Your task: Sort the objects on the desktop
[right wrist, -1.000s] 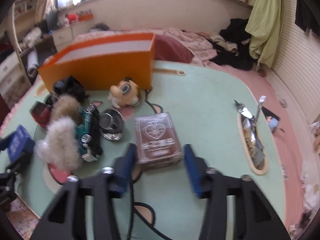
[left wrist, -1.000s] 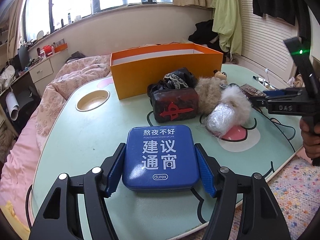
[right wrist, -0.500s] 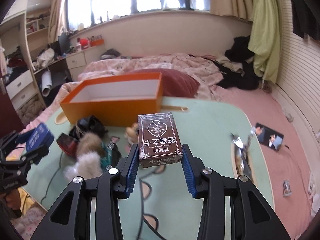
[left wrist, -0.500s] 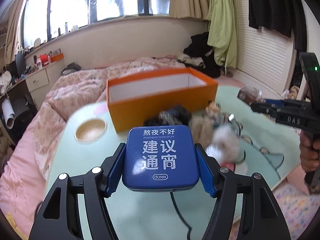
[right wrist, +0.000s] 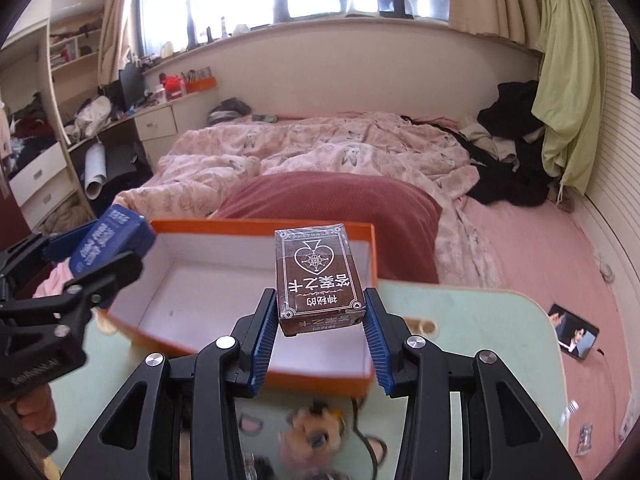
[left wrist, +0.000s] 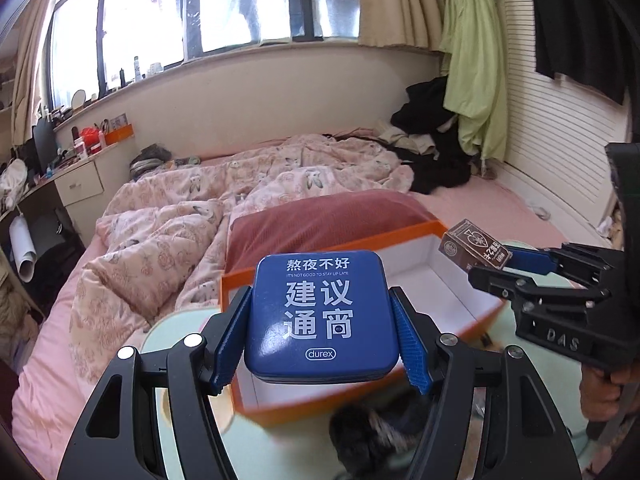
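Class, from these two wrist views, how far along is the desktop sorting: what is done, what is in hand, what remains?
Done: nothing; the orange box shows only its bare white floor. In hand: the left gripper clamps the blue tin and the right gripper clamps the brown card box, both above the box. Left: releasing both, then the furry item and plush toy on the table.

We see the white inside of the open orange cardboard box (right wrist: 224, 300) lying bare, its mouth unobstructed from above. Only its low orange walls ring that space. Blurred furry toys (left wrist: 372, 436) crowd the pale green tabletop (right wrist: 480, 320) before it.
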`<state>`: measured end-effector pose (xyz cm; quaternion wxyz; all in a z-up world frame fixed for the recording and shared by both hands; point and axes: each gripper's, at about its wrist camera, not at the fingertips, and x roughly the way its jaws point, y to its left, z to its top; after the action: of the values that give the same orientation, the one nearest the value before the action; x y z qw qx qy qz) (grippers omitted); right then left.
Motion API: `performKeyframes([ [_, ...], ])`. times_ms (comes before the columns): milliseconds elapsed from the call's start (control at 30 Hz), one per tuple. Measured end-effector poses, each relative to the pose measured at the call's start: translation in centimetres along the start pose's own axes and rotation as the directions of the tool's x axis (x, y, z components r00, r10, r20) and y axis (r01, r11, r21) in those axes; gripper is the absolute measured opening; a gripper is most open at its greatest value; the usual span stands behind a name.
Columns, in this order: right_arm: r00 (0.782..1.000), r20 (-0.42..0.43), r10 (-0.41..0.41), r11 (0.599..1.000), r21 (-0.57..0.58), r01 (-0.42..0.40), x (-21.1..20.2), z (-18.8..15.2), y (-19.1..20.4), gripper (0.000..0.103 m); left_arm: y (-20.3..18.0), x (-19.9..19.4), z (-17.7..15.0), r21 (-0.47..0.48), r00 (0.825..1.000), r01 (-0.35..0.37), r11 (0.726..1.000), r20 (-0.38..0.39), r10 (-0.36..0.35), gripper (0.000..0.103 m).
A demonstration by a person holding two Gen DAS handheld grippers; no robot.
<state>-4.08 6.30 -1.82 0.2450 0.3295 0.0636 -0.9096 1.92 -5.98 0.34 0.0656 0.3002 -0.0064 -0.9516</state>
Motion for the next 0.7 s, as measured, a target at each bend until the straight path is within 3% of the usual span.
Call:
performKeyframes([
  [67, 1.000, 0.008, -0.018, 1.000, 0.011, 0.018, 1.2, 0.7, 0.0, 0.050, 0.7, 1.7, 0.5, -0.047, 1.000, -0.005, 0.999, -0.016, 0.005, 0.067],
  [133, 0.999, 0.018, -0.040, 0.999, 0.021, 0.040, 1.6, 1.0, -0.2, 0.069, 1.4, 3.1, 0.6, -0.099, 0.999, -0.031, 0.995, -0.044, 0.027, 0.071],
  [267, 0.998, 0.048, -0.048, 0.998, 0.030, 0.047, 0.1, -0.1, -0.7, 0.073, 2.1, 2.4, -0.1, -0.165, 0.999, 0.014, 0.986, -0.045, -0.022, 0.074],
  [367, 0.998, 0.059, -0.034, 0.999, 0.025, 0.032, -1.7, -1.1, -0.7, 0.074, 1.8, 0.6, -0.9, -0.140, 0.999, 0.023, 0.990, -0.024, -0.026, 0.078],
  [500, 0.996, 0.082, -0.034, 0.999, 0.037, 0.031, -4.9, -3.1, -0.5, 0.085, 0.9, -2.5, -2.6, -0.072, 1.000, 0.029, 0.997, -0.007, -0.029, 0.078],
  [700, 0.999, 0.027, -0.035, 0.999, -0.013, 0.035, -8.7, -8.1, 0.3, 0.091, -1.7, -6.7, -7.2, 0.016, 0.994, 0.075, 0.997, -0.083, -0.073, 0.081],
])
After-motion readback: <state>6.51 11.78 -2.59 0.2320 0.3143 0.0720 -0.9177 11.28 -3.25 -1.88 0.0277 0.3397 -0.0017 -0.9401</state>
